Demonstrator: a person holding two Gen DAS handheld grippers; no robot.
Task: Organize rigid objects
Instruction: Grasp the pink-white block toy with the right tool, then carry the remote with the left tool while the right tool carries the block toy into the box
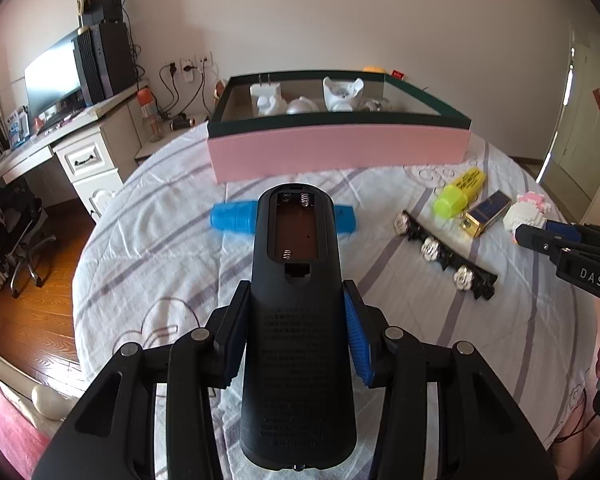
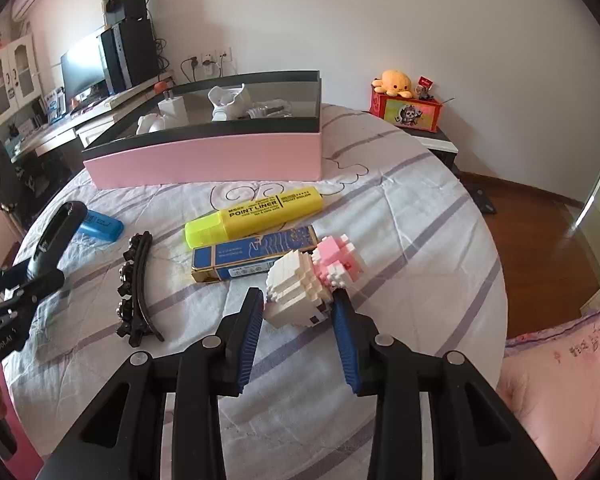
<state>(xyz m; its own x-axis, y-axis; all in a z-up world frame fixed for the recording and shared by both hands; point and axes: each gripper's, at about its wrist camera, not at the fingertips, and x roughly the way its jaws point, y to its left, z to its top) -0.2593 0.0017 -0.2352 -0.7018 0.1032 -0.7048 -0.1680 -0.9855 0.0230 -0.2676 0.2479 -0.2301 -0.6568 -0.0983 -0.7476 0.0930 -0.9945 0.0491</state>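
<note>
My left gripper (image 1: 296,286) is shut on a black remote (image 1: 296,320), held with its open battery bay facing up, above the striped bedsheet. In the right wrist view the same remote (image 2: 56,236) sticks up at the far left. My right gripper (image 2: 298,296) has its blue pads against both sides of a white and pink block figure (image 2: 300,280) lying on the sheet. A pink box with a dark green rim (image 1: 340,148) stands at the back, with several white items inside. Between lie a yellow highlighter (image 2: 256,216), a blue and gold carton (image 2: 256,254), a black hair clip (image 2: 136,284) and a blue case (image 1: 232,218).
A desk with a monitor (image 1: 52,76) and a computer tower stands at the left, with an office chair (image 1: 24,240) on the wooden floor. A bedside stand with a red box and an orange plush (image 2: 396,82) is at the back right. Pink bedding (image 2: 560,380) lies at the lower right.
</note>
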